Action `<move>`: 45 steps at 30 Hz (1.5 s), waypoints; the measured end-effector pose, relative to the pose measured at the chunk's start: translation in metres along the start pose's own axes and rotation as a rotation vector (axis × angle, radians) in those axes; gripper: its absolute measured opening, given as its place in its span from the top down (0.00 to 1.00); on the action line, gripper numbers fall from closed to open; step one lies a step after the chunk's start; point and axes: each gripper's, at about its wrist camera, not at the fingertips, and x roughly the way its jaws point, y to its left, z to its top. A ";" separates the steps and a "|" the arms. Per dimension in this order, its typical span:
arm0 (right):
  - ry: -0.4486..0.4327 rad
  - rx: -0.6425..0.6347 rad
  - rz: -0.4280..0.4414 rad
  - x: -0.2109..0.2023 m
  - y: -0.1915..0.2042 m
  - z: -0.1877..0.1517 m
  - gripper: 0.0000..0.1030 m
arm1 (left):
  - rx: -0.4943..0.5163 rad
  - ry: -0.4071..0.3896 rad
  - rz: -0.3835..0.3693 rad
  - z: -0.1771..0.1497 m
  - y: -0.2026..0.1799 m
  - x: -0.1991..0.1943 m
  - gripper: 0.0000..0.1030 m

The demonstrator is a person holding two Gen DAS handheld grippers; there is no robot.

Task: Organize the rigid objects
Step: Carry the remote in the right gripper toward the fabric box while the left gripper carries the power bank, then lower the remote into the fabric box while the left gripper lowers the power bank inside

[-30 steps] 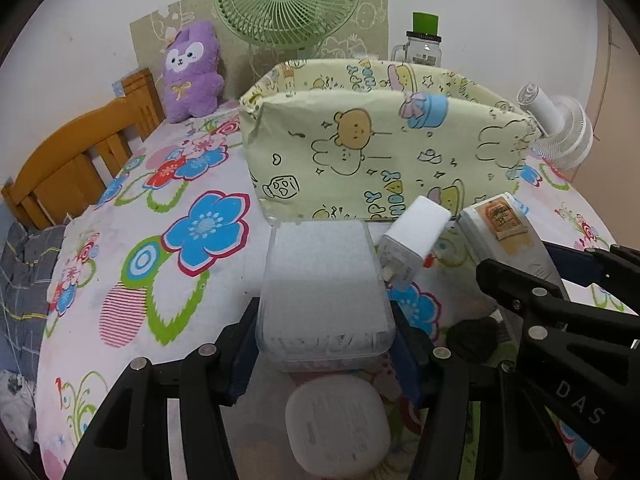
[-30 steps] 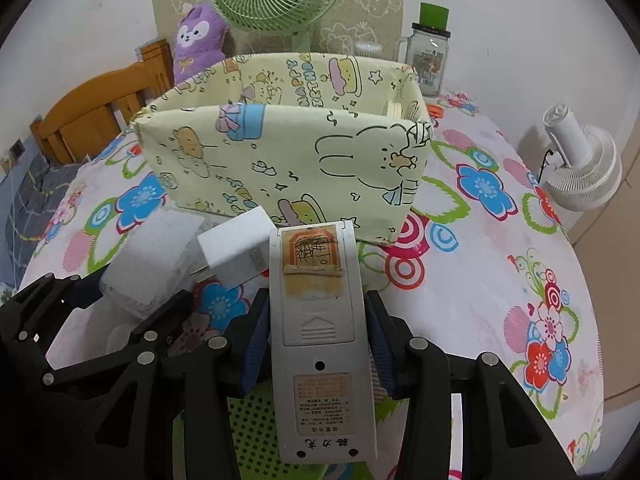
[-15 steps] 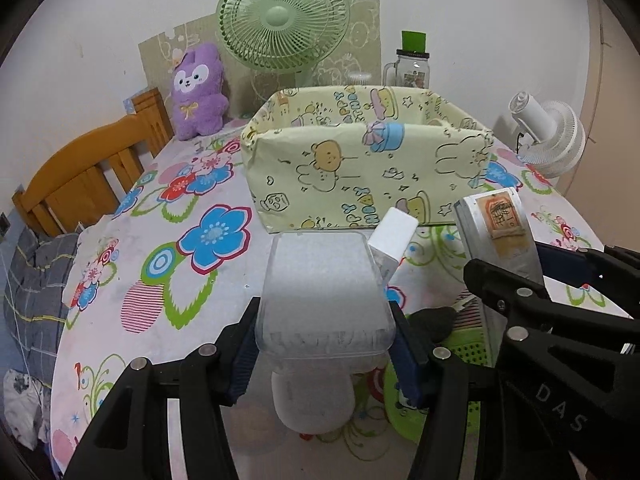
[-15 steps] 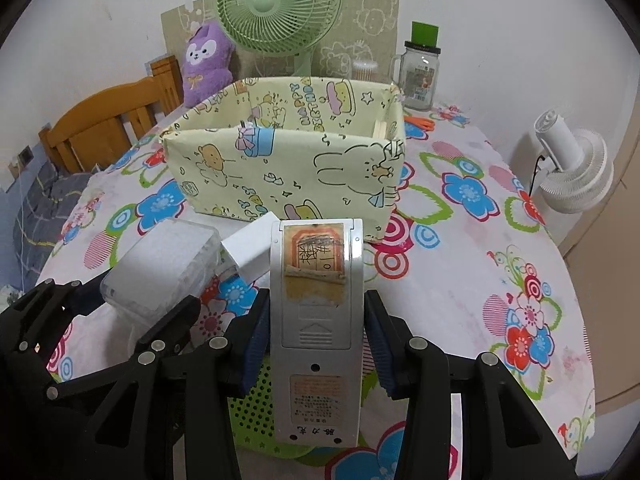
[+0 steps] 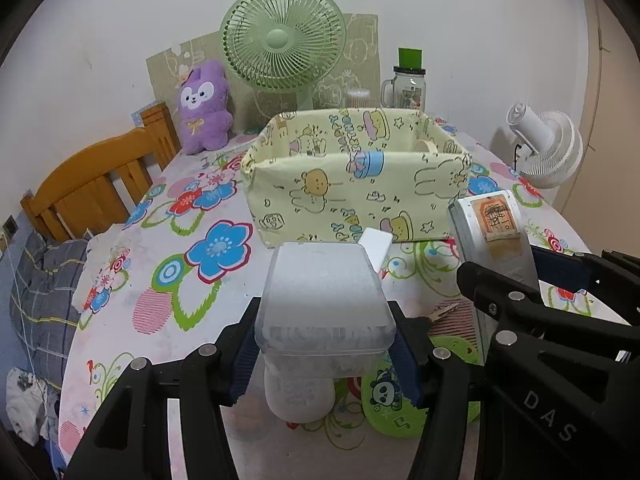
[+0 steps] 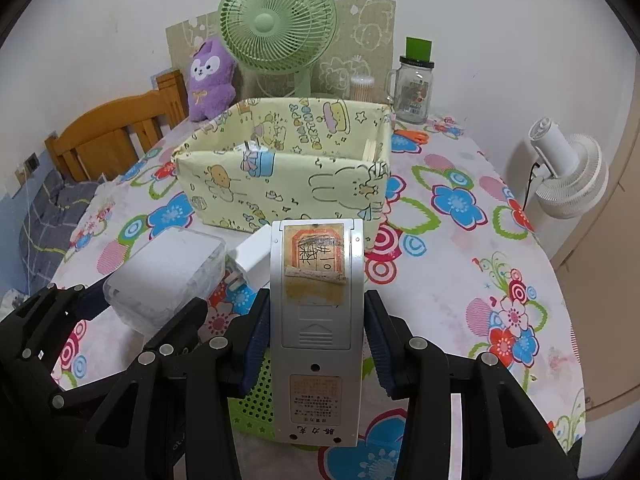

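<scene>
A clear plastic box [image 5: 324, 292] with a frosted lid is clamped between the blue pads of the left gripper [image 5: 325, 356], whose jaws are set partly apart at the width of the box; the box is held clear of the flowered tablecloth [image 5: 120, 280]. Directly below that grip, a rounded white object [image 5: 298, 400] is seen lying on the cloth, its kind not to be told. Just beyond the box's far right corner, a white charger [image 6: 252, 260] is seen resting on the table. Straight ahead of both grippers, a yellow cartoon-printed fabric bin [image 5: 356, 184] is placed open-topped on the table, well apart from the held things. A grey remote control [image 6: 316, 320], back side up with a worn orange label, is gripped lengthwise by the right gripper [image 6: 316, 354], its jaws likewise part-open and pressed against the remote's two long edges. Under the right grip, a green perforated tray [image 6: 256, 400] is seen lying on the cloth. Behind the bin, a green fan [image 6: 278, 24] and a purple plush toy [image 6: 210, 78] are set against the wall.
</scene>
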 end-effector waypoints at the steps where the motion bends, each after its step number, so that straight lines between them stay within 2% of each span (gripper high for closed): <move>1: -0.003 0.001 0.000 -0.002 0.000 0.001 0.53 | 0.001 -0.004 0.000 0.002 0.000 -0.001 0.42; 32: -0.103 0.027 -0.023 -0.045 -0.012 0.051 0.53 | 0.030 -0.096 0.012 0.058 -0.009 -0.035 0.42; 45: -0.137 0.028 -0.019 -0.049 -0.013 0.069 0.53 | 0.030 -0.117 0.033 0.077 -0.007 -0.038 0.42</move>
